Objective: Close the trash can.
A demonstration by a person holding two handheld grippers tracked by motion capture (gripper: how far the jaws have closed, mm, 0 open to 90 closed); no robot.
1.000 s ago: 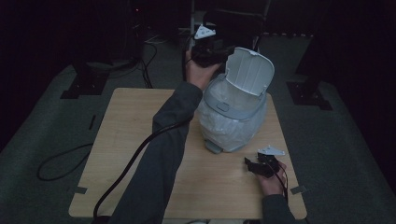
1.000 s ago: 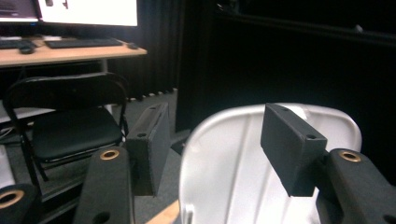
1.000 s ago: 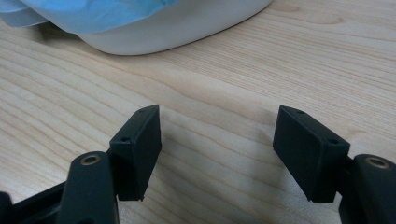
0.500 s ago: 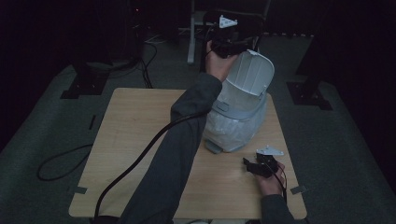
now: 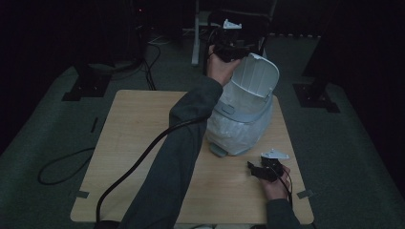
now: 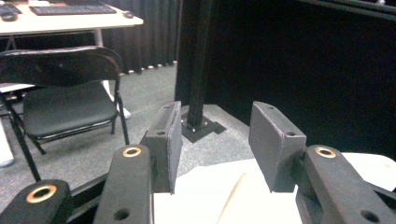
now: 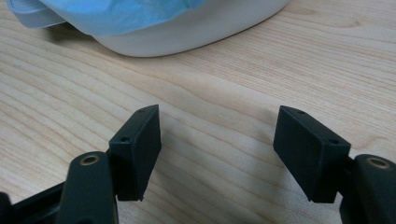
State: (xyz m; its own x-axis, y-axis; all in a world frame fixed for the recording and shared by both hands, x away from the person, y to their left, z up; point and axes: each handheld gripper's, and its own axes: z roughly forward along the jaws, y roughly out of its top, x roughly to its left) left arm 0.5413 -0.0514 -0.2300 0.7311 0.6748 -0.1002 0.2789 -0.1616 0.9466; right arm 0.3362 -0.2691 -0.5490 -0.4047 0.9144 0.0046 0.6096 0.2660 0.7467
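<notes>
A white pedal bin point(image 5: 241, 126) with a pale plastic liner stands on the wooden table point(image 5: 143, 124), its lid point(image 5: 255, 78) raised. My left gripper point(image 5: 235, 50) is held high just behind the lid's top edge. In the left gripper view its jaws point(image 6: 215, 140) stand apart over the white lid point(image 6: 205, 196); they have just been closing, and nothing lies between the pads. My right gripper point(image 5: 255, 168) rests open on the table at the front right. Its jaws point(image 7: 217, 149) point at the bin's base point(image 7: 196, 28) and blue liner point(image 7: 116, 14), a short way off.
Beyond the table stand a black folding chair point(image 6: 65, 98), a black post on a foot plate point(image 6: 196, 60) and a desk with a keyboard point(image 6: 70, 9). Stand feet point(image 5: 81, 88) point(image 5: 315, 95) flank the table. A cable point(image 5: 62, 167) loops on the floor at the left.
My left hand has carried its gripper to the right, from beside the lid's left edge to behind its top, and the jaws have narrowed. The right gripper has stayed put.
</notes>
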